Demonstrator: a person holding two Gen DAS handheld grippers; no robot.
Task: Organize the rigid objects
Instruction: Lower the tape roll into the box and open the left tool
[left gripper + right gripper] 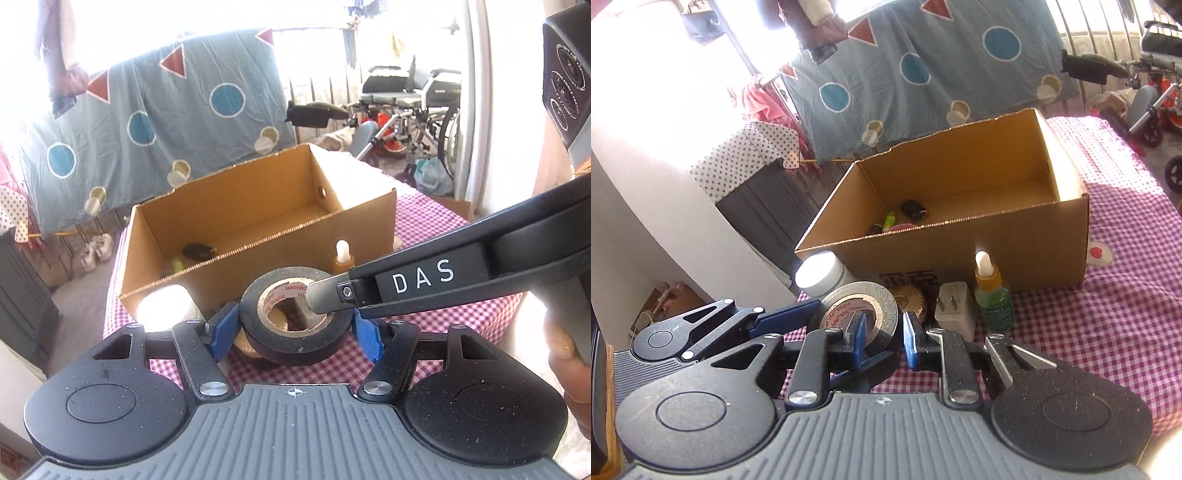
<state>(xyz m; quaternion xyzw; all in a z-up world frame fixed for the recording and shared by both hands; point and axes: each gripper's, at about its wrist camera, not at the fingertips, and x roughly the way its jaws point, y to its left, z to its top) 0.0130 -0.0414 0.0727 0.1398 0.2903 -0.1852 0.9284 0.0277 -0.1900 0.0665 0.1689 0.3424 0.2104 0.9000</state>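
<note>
Tape roll (295,325): black, held at lower centre of the left view, clear of the table (461,317), clamped across its outer rim by the left claw (293,332). Grip appears secure; blue pads sit on opposite sides.

Right claw (884,338): jaws apart, one finger (857,325) inside the roll's core, the other outside its wall. No squeeze is evident.

Judgement: either the roll is being handed over or steadied. If handed over, close the right claw on the wall before the left releases; keep the roll level.

Box (258,236): open, directly behind, centre frame, small items on its floor. Bottle (991,295), plug (955,310) and jar (822,275) stand before its front wall; lift above them.
</note>
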